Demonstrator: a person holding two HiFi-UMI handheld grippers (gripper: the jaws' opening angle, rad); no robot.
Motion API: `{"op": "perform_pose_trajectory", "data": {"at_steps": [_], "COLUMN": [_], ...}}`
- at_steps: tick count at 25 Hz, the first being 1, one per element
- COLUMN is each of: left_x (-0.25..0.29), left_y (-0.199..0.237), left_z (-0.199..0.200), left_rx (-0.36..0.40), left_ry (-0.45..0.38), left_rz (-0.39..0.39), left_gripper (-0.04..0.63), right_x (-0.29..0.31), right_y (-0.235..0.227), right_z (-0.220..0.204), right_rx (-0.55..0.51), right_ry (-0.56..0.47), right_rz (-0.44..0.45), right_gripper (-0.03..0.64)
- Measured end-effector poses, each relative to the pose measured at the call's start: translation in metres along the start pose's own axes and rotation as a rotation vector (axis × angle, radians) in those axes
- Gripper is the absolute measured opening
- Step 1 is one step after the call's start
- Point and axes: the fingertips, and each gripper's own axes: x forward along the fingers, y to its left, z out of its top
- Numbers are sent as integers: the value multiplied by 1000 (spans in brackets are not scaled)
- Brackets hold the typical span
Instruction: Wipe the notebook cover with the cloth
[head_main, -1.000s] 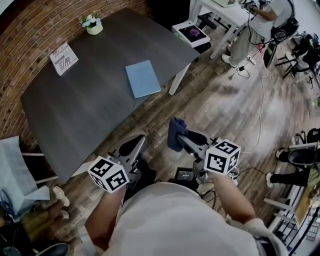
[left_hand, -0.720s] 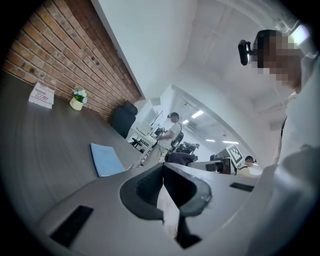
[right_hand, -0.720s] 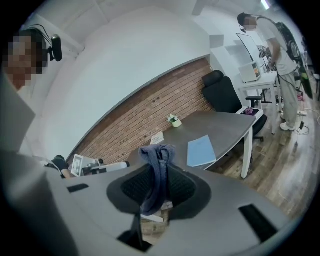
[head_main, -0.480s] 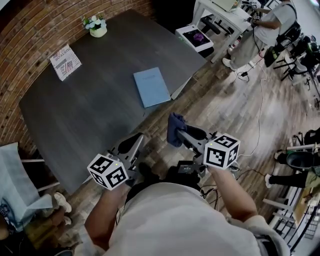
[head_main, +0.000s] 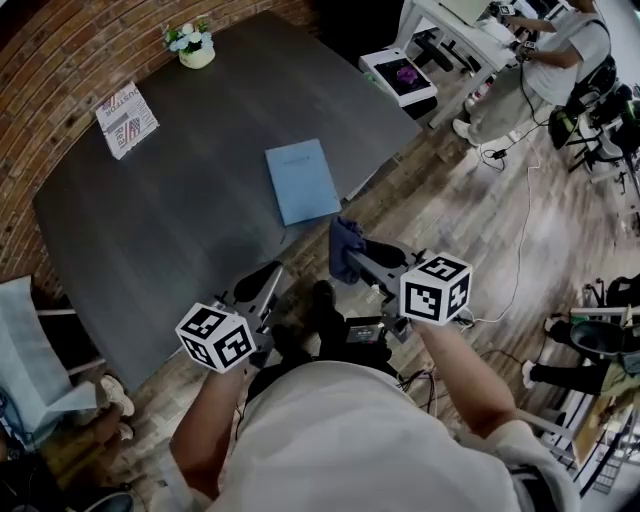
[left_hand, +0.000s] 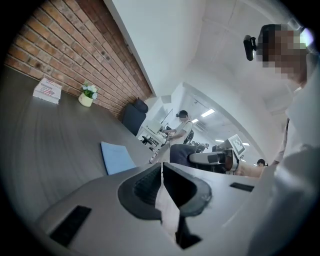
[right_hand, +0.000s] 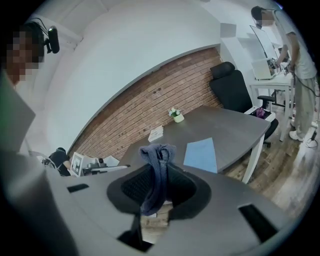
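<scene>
Risk: on the table (head_main: 150, 220) the notebook (head_main: 303, 181) lies flat near the edge with nothing pinning it. A wipe stroke toward that edge would likely slide it off. Both grippers are off the table, short of it. Right gripper (right_hand: 156, 187) is clamped on the bunched cloth (right_hand: 155, 160); the bite looks shallow, hard to tell, so it may drag loose. Left gripper (left_hand: 162, 172) has its jaws together, empty.

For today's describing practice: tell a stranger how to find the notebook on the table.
Start at the big dark grey table beside the brick wall. The notebook lies flat near the edge away from that wall. It is plain light blue, unlike the printed leaflet and the small flower pot.
</scene>
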Motion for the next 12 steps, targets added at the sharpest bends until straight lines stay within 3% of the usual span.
{"op": "perform_pose_trajectory", "data": {"at_steps": [12], "left_x": [74], "left_y": [45], "left_z": [11], "left_rx": [-26], "left_ry": [-13], "left_rz": [195], "left_gripper": [9], "right_x": [53], "right_y": [-68], "right_z": [57], "right_rx": [-92], "right_ry": [129], "right_rz": [129], "right_gripper": [92]}}
